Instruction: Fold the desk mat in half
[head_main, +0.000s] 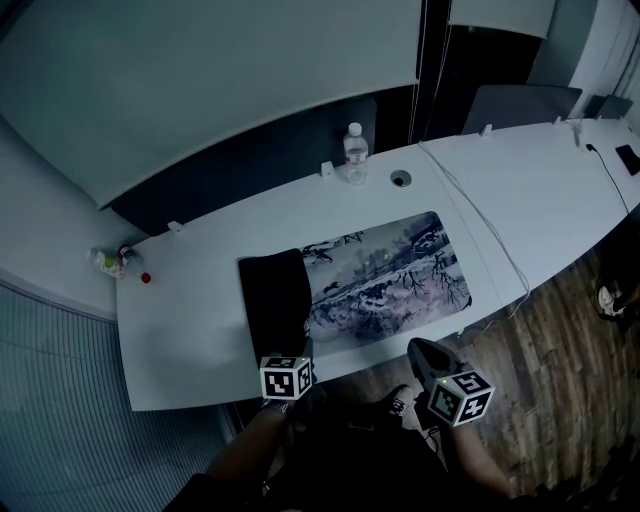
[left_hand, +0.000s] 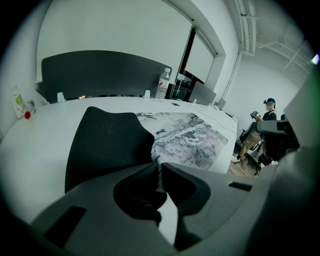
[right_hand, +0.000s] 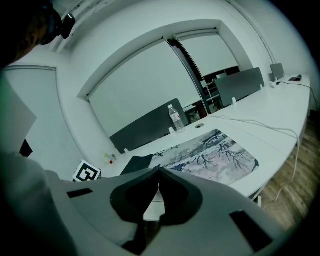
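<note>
While in left tool (left_hand: 157, 165), desk mat (left_hand: 190, 142).

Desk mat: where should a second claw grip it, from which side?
Probably the free edge of the black turned-over flap, approached from the near side of the table. That edge lies loose on top of the printed face of the desk mat; the left claw pinches its near corner.
</note>
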